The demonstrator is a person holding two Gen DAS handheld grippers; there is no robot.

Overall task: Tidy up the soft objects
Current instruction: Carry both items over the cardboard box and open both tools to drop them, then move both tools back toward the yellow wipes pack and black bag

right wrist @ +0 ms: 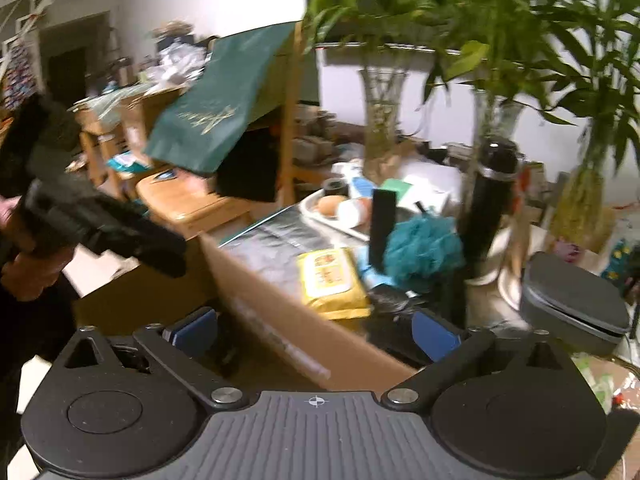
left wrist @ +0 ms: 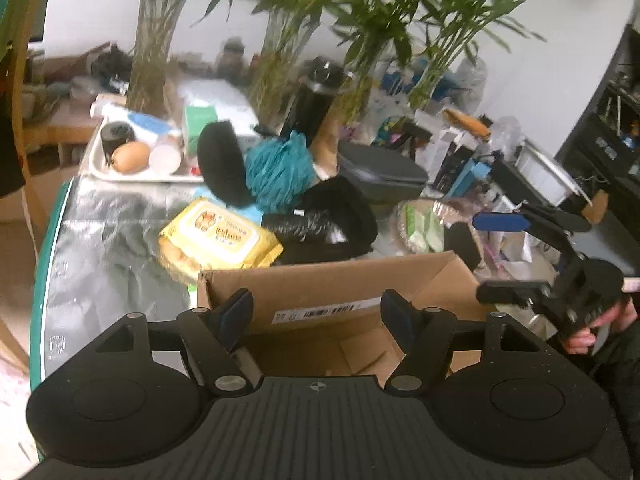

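An open cardboard box (left wrist: 320,292) stands at the table's near edge; it also shows in the right wrist view (right wrist: 280,328). Behind it lie a yellow wipes pack (left wrist: 220,236) (right wrist: 330,276), a teal bath pouf (left wrist: 280,168) (right wrist: 424,252), a black cushion (left wrist: 220,160) and black fluffy fabric (left wrist: 336,216). My left gripper (left wrist: 316,320) is open and empty over the box. My right gripper (right wrist: 316,332) is open and empty, straddling the box's far wall; it also shows in the left wrist view (left wrist: 500,256) at the right.
A white tray (left wrist: 100,164) with a brown egg-shaped object, a cup and a black roll stands at the back left. A black bottle (left wrist: 312,100), a grey case (left wrist: 380,172), bamboo vases (right wrist: 380,120) and a woven basket (left wrist: 424,224) crowd the back. The table's teal edge (left wrist: 44,264) runs at left.
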